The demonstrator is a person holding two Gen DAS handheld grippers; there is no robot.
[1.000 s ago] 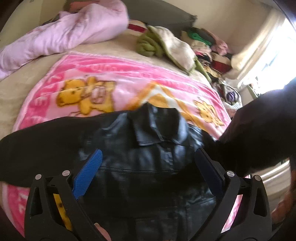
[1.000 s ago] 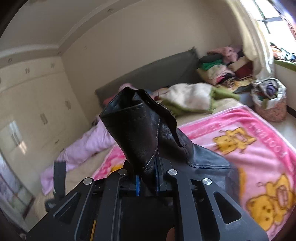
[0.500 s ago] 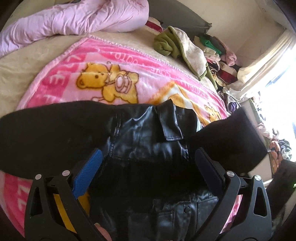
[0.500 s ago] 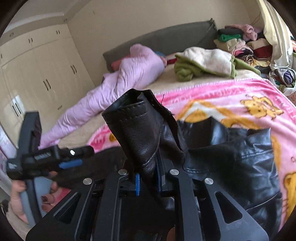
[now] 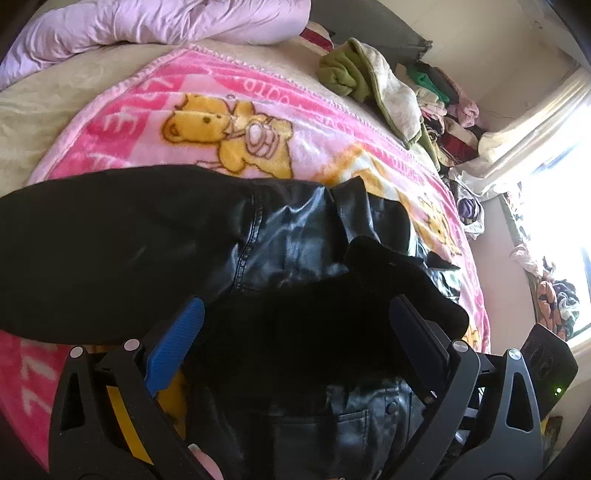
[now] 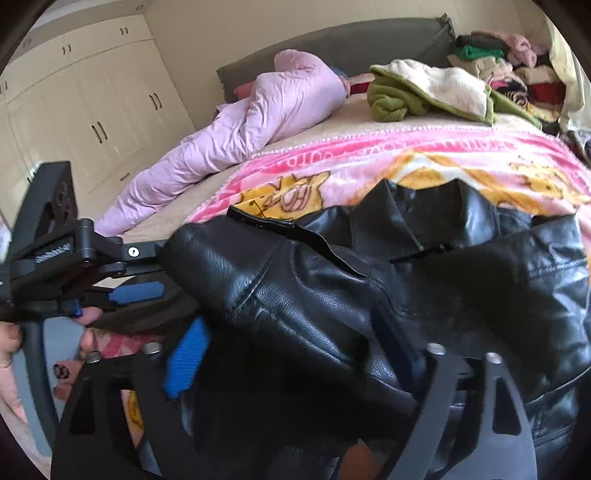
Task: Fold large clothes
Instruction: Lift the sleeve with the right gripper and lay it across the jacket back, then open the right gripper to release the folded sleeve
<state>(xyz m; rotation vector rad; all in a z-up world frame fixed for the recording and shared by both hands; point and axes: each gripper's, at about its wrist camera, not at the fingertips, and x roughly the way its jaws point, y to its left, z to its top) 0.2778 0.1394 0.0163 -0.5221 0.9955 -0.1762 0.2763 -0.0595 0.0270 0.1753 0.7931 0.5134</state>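
- Black leather jacket [image 5: 295,236] lies spread on the pink bear-print blanket [image 5: 207,99] covering the bed, collar toward 12 o'clock in my left wrist view.
- One sleeve [image 5: 103,251] stretches out toward 9 o'clock across the blanket in that view; the other sleeve [image 6: 280,295] is folded in over the jacket's body, its cuff end [image 5: 402,273] lying across the chest.
- My left gripper [image 5: 295,336] hangs over the lower half of the jacket with its jaws spread wide, blue pads [image 5: 177,343] well apart; nothing is caught between them.
- My right gripper [image 6: 295,354] is spread open too, one blue pad [image 6: 186,358] at 8 o'clock of the folded sleeve; the sleeve lies between the fingers, but neither pad presses on it that I can see.
- From the right wrist view, my left gripper [image 6: 136,284] shows at 9 o'clock, just beside the sleeve's rounded end, my left hand [image 6: 70,354] with painted nails below it.
- Beyond the blanket, at 11 o'clock in the left view, a lilac quilt [image 5: 155,22] is bunched up on the bed.
- A green and cream garment [image 5: 369,77] sits at 1 o'clock, near the grey headboard [image 6: 332,40].
- A stack of folded clothes [image 6: 506,66] stands at 2 o'clock in the right view, beside the curtain [image 5: 532,125].
- Cream wardrobe doors [image 6: 92,107] fill the wall at 10 o'clock in the right view.
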